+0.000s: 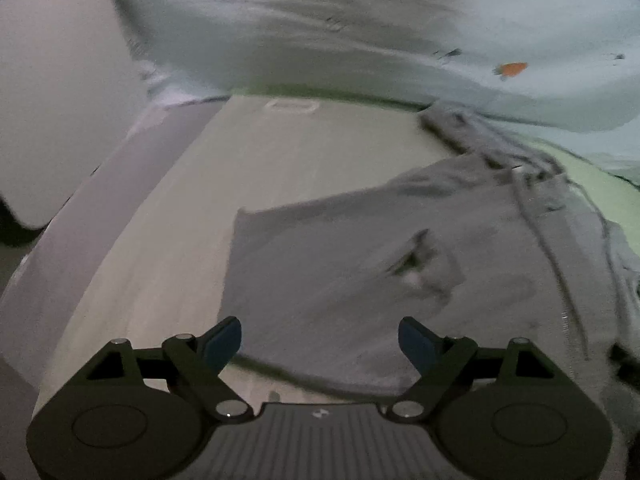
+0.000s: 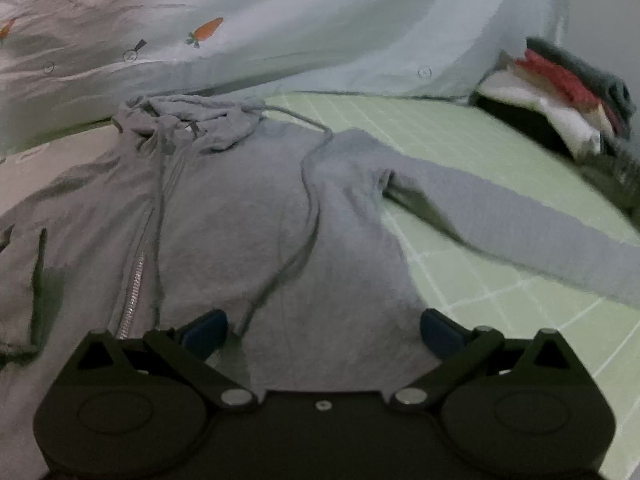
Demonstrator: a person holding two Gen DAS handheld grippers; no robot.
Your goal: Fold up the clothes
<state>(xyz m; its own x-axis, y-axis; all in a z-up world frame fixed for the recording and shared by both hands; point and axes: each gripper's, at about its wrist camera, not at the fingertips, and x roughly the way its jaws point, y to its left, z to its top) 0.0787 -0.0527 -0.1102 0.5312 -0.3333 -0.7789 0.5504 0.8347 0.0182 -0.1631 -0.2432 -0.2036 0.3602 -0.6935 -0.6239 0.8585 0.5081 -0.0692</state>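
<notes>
Hoodie half-folded on bed.
I held both tongs spread, empty; its loose sleeve could drag and undo the fold.

A home bedroom: carrot-print duvet, green checked bedsheet and stacked clothes.

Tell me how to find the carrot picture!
Look at the big pale blanket bunched up behind the grey hoodie. On it, above the hood, sits a small carrot. It is bright orange with green leaves, while the other little prints near it are dark outlines.
</notes>
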